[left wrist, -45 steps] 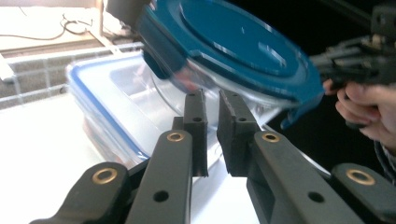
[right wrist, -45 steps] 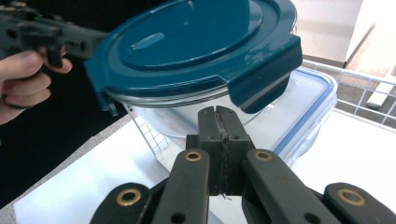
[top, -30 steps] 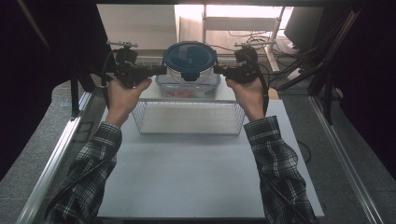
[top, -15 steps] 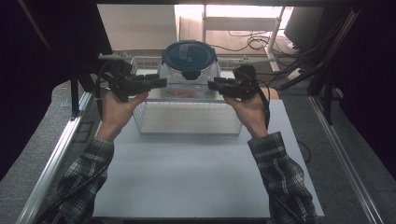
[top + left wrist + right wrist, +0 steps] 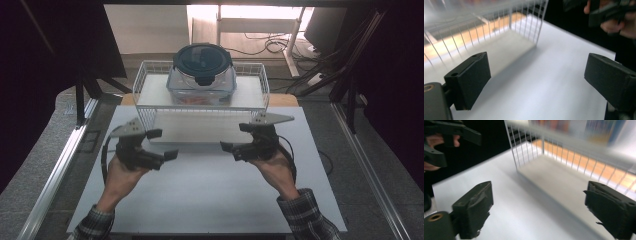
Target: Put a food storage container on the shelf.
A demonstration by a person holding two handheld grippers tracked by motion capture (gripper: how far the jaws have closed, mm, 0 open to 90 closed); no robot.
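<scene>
A clear food container with a dark blue lid [image 5: 202, 62] sits on top of a white wire rack [image 5: 150, 80] at the far side of the white table. My left gripper [image 5: 162, 144] hovers in front of the rack's left corner, and its jaws have just been opening, with nothing between them. My right gripper [image 5: 236, 137] mirrors it at the front right; its jaws have also just been opening and are empty. In the left gripper view its gripper [image 5: 539, 82] faces the rack [image 5: 524, 22]. The right gripper [image 5: 539, 207] faces the rack [image 5: 544, 147] too.
The white tabletop [image 5: 210, 195] lies bare under both hands. A metal rail [image 5: 65, 155] runs along the left edge and another [image 5: 365, 170] along the right. Cables and dark stands crowd the floor behind the rack.
Both hands have drawn back from the container's sides toward me and dropped lower. Both pairs of jaws have gone from shut to wide open. The container stays on the rack.
</scene>
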